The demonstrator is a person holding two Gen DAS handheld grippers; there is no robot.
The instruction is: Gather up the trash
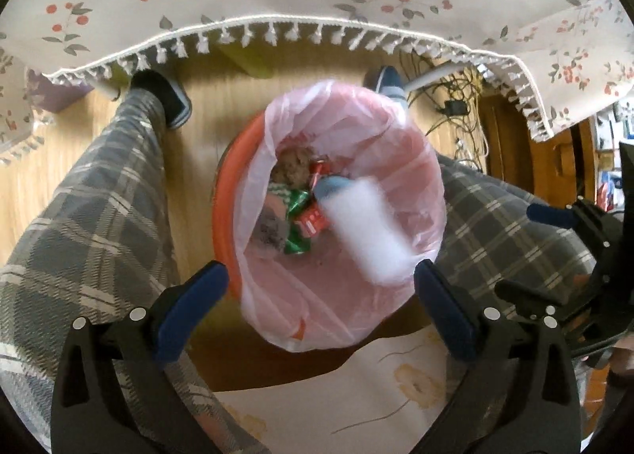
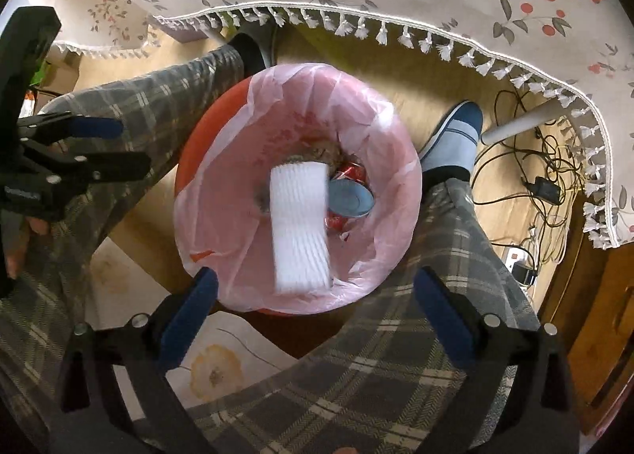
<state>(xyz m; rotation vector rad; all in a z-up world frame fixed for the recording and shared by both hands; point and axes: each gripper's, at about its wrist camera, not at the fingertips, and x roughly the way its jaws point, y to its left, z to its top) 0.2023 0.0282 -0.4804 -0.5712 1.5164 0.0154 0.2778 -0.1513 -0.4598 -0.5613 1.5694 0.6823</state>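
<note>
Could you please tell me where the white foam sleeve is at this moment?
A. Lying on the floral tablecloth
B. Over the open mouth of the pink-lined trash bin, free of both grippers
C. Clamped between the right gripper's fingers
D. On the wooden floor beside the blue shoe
B: the white foam sleeve, blurred, sits over the mouth of the pink-lined trash bin, while the right gripper and left gripper both stand open and empty.

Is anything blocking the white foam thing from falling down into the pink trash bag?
Nothing visible is. The white ribbed foam sleeve is blurred over the wide-open mouth of the pink plastic bag lining the orange bin. Below it lie only earlier trash: a blue round lid and red wrappers. Both grippers' jaws stand open, clear of it.
</note>
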